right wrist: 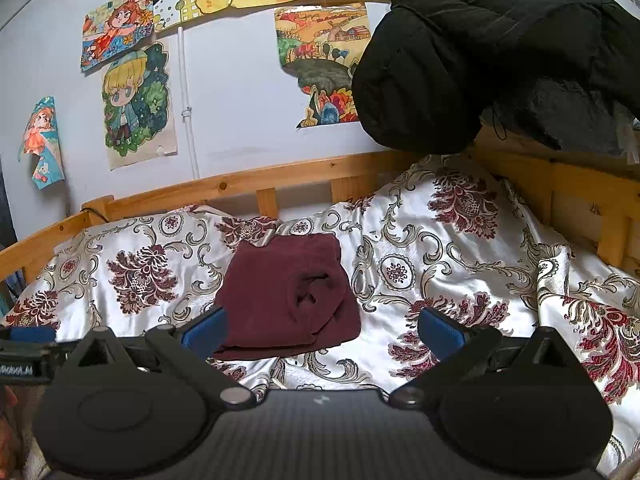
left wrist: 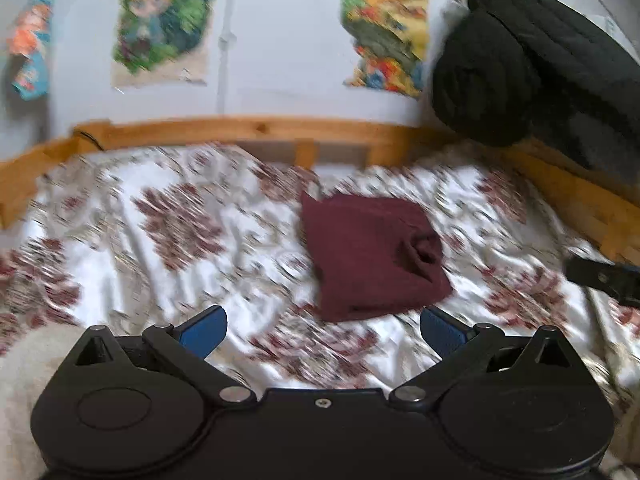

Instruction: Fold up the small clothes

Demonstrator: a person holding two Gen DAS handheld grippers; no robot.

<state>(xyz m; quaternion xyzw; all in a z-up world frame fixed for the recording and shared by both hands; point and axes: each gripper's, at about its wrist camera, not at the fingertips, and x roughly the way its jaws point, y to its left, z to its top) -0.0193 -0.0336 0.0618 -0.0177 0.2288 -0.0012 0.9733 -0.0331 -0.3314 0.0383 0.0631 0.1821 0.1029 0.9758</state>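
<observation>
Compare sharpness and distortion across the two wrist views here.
Left wrist view: heavy motion blur smears the bedspread and wall drawings; the maroon cloth is soft-edged. Right wrist view: sharp, with crisp pattern detail. Both show fisheye bending of the bed frame.

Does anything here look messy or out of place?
The maroon garment is folded, but a bunched, rolled lump on its right side keeps it from lying flat. On the wall, one drawing is torn along its bottom edge.

A black jacket (right wrist: 480,48) hangs over the wooden bed frame (right wrist: 280,178), beside drawings (right wrist: 138,106) on the wall
</observation>
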